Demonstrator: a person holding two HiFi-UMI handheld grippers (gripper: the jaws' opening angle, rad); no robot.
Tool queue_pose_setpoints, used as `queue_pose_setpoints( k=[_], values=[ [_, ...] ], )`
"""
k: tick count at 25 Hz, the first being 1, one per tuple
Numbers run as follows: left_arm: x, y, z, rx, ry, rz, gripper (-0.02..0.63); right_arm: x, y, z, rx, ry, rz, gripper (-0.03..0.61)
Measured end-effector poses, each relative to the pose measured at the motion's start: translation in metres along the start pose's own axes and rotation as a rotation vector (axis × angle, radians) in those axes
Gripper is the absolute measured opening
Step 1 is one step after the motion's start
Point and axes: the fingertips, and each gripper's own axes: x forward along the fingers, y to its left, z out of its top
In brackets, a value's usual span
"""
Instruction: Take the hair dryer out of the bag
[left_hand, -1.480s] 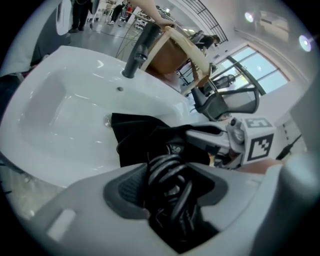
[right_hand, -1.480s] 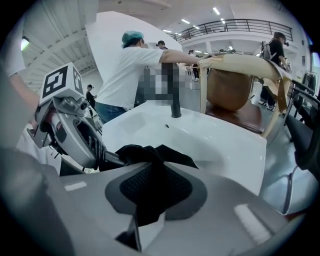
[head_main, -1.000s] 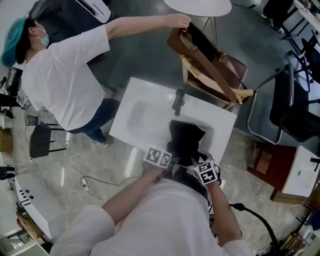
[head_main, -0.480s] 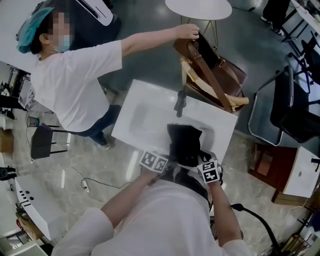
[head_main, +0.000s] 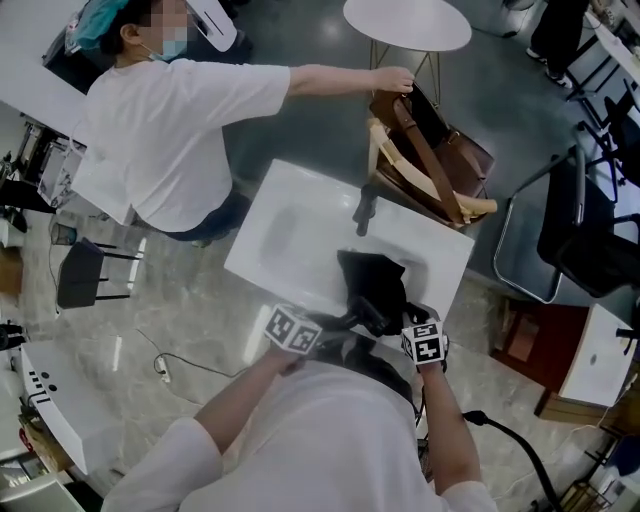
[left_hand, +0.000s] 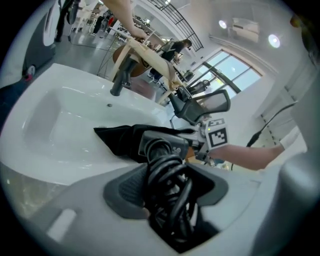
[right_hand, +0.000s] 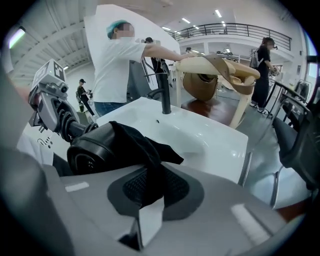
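Note:
The black cloth bag (head_main: 372, 278) lies on the near right part of the white sink counter (head_main: 290, 215). The dark hair dryer (right_hand: 92, 150) sticks out of the bag's mouth, its rounded end showing. My left gripper (left_hand: 167, 200) is shut on the dryer's coiled black cord (left_hand: 167, 180) just behind the body (left_hand: 161, 145). My right gripper (right_hand: 147, 197) is shut on a fold of the bag (right_hand: 145, 150); its jaws have just been closing with that cloth between them. In the head view the left gripper (head_main: 325, 325) and right gripper (head_main: 405, 320) flank the bag's near end.
A black faucet (head_main: 362, 208) stands at the counter's far edge, above the basin. Beyond it a person in a white shirt (head_main: 170, 120) reaches to a brown bag (head_main: 435, 150) on a wooden chair. A round white table (head_main: 405, 22) and a black chair (head_main: 590, 220) stand further off.
My left gripper has drawn back toward me and to the left, and the dryer now shows outside the bag. The right gripper stays at the bag's near edge. The other person has shifted.

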Motion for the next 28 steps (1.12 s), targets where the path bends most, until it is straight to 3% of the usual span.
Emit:
queue_pose_setpoints(
  k=[6,20,28],
  values=[
    [-0.022,-0.015,-0.005,-0.042,-0.11,-0.017,0.232,-0.008,0.0,-0.011,0.011,0.006,0.001,0.034],
    [-0.057,-0.023,-0.013,-0.154,-0.396,0.076,0.232,-0.031,0.038,-0.035,-0.048,-0.004,0.112,0.048],
    [-0.074,-0.031,-0.015,-0.157,-0.488,0.081,0.232,-0.058,0.058,-0.036,-0.032,-0.063,0.158,0.087]
  ],
)
